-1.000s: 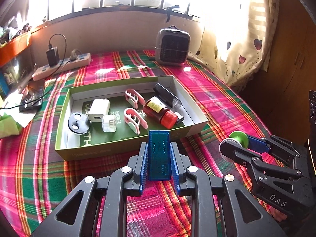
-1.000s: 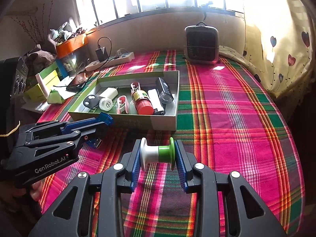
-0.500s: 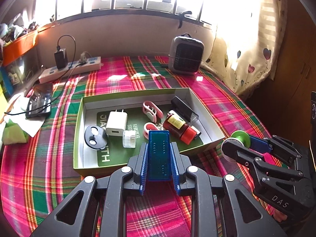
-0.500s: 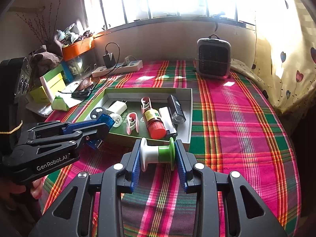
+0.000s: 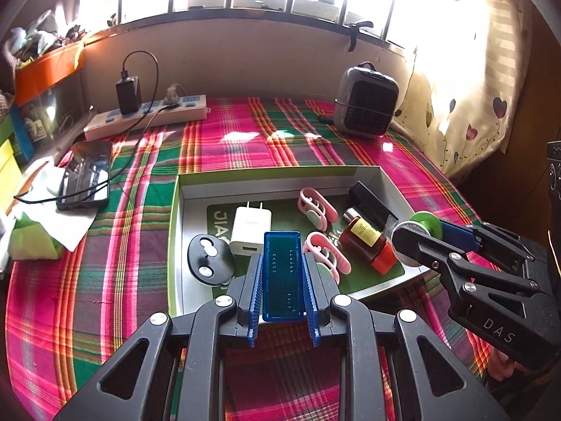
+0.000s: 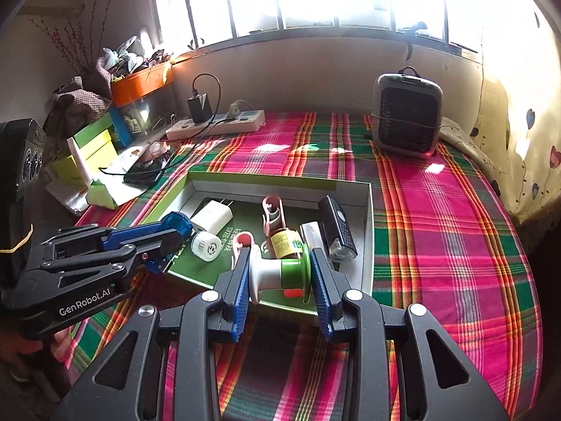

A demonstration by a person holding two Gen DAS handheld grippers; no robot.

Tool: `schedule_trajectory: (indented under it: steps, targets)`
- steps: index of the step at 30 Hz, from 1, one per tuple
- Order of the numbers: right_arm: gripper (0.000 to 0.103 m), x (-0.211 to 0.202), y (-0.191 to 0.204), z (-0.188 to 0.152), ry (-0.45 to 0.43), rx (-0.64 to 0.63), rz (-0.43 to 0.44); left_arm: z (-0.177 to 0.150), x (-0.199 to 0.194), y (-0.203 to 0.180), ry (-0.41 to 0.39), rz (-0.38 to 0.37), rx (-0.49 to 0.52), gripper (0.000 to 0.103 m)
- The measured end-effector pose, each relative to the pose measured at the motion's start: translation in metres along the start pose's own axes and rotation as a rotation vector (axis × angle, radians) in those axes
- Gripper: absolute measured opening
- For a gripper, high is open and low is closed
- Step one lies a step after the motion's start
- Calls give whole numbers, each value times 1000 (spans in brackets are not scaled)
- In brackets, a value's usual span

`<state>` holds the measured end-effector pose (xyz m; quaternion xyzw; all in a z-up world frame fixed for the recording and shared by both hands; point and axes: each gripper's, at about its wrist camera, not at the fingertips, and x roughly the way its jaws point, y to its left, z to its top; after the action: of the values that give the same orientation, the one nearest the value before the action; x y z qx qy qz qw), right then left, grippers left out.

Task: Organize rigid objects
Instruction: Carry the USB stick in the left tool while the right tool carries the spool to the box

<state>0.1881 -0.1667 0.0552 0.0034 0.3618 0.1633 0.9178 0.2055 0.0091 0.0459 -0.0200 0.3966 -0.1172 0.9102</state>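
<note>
Two pink clips (image 5: 317,207) (image 5: 328,256), one tray (image 5: 280,172)

Home bedroom, plaid bedspread (image 6: 438,217), heart-print curtain (image 5: 470,80), small heater (image 6: 406,115), power strip (image 5: 147,115)

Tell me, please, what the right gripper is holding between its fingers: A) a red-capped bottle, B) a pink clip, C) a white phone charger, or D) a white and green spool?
D: in the right wrist view the right gripper has its fingers closed on the ends of a white and green spool, held above the near edge of the box.
</note>
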Motion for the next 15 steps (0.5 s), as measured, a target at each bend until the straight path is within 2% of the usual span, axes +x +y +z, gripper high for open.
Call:
schedule_trajectory:
  steps: [15]
  targets:
    - [34, 52, 11, 27, 42, -41, 38, 1, 20, 5, 30, 9, 4, 21]
